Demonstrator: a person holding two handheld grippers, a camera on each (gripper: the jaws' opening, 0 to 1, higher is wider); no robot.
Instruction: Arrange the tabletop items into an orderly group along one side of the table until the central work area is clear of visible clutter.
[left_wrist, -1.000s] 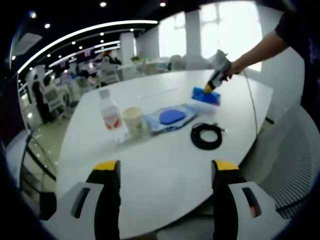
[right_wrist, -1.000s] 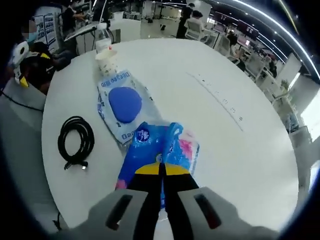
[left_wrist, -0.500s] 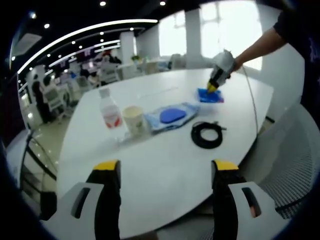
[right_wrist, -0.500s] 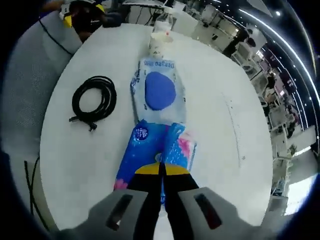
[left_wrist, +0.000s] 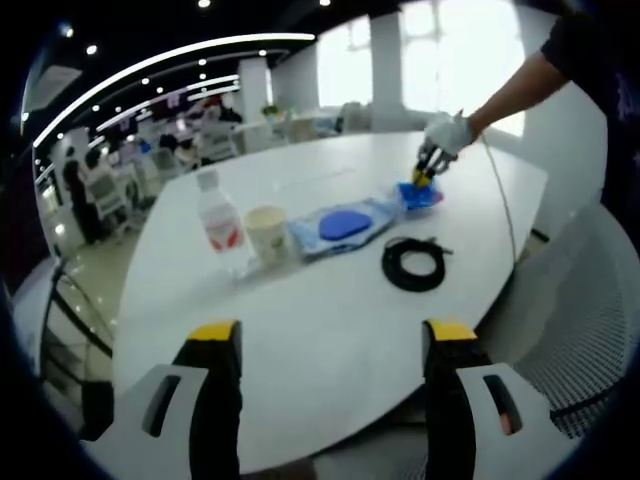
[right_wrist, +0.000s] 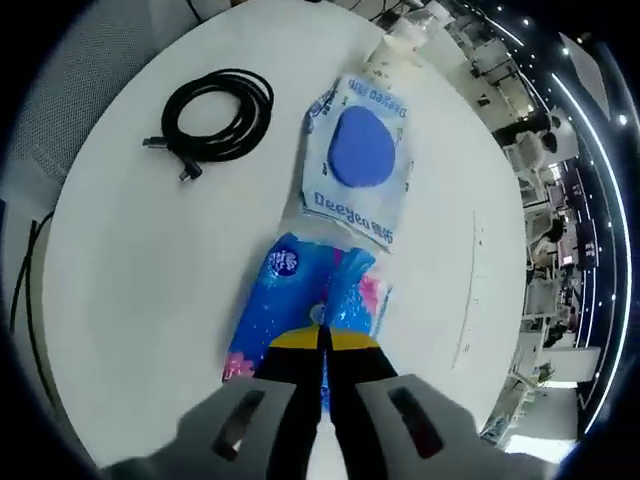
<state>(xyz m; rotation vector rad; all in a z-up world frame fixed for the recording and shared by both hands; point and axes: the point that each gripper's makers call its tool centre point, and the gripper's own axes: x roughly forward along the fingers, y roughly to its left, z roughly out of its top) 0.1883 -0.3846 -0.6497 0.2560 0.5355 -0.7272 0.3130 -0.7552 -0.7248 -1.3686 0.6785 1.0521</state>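
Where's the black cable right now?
The coiled black cable lies on the white table near its edge, beside the wipes pack; in the right gripper view it's upper left.

White table (left_wrist: 330, 330) (rounded edge) bears bottle (left_wrist: 219, 222), cup (left_wrist: 267, 234), pouch (left_wrist: 340, 224), blue packet (right_wrist: 310, 300), cable coil (left_wrist: 413, 264).

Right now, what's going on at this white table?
A person is tidying the white table with two handheld grippers. The right gripper is shut on a blue tissue pack, holding it next to the clear packet with a blue disc. A paper cup and water bottle stand in line beyond that packet. A coiled black cable lies apart. The left gripper hangs open near the table's edge, holding nothing.
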